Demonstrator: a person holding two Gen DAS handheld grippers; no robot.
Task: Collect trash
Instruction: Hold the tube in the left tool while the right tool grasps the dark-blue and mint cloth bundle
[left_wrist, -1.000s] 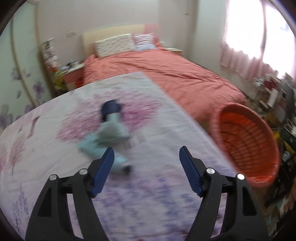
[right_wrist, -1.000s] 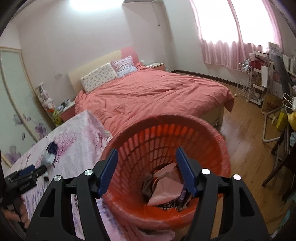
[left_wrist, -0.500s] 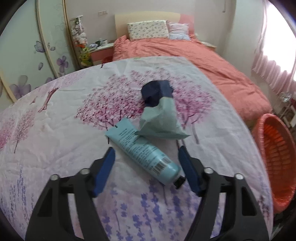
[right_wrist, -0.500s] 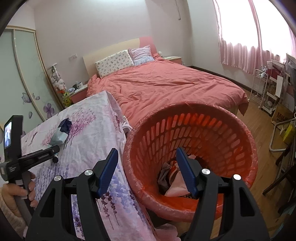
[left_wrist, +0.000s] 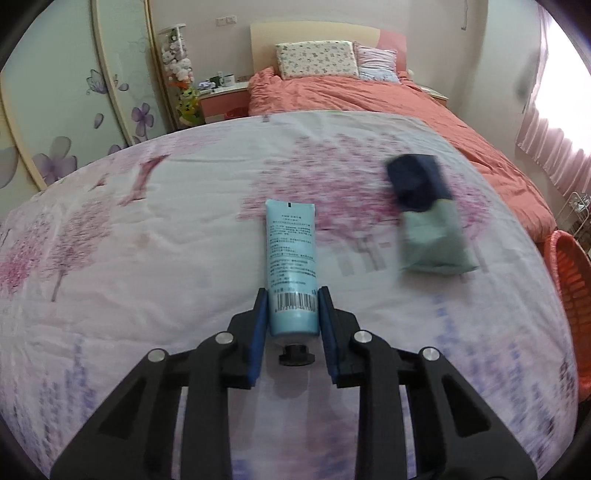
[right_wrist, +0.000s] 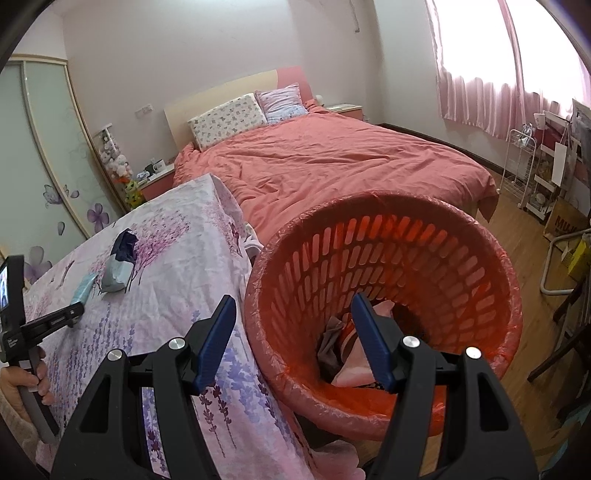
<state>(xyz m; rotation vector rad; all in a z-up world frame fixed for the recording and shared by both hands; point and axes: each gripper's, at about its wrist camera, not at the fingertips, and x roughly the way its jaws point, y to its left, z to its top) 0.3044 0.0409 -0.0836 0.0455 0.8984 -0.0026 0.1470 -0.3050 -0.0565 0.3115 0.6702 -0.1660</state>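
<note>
A light blue tube (left_wrist: 291, 240) with a black cap lies on the floral tablecloth (left_wrist: 147, 240), cap end toward me. My left gripper (left_wrist: 292, 292) is closing on it, and its blue pads touch both sides near the barcode. To the right lie a grey-green packet (left_wrist: 432, 240) and a dark blue wrapper (left_wrist: 417, 181). My right gripper (right_wrist: 293, 306) is open and holds nothing, hovering over the near-left rim of the orange basket (right_wrist: 388, 236), which holds crumpled trash (right_wrist: 351, 354). The right wrist view also shows the tube (right_wrist: 84, 290) and a hand (right_wrist: 22, 380) holding the left gripper.
The basket (left_wrist: 569, 280) stands on the floor just past the table's right edge. Behind it is a bed with a coral cover (right_wrist: 332, 166). A nightstand (left_wrist: 221, 96) and wardrobe doors (left_wrist: 74, 110) are at the far left, and a white rack (right_wrist: 524, 166) and a chair (right_wrist: 561, 266) at the right.
My left gripper moved forward over the tube, lined up along it, and narrowed from wide open until its pads touch the tube. The right gripper shifted slightly left over the basket and stayed open.
</note>
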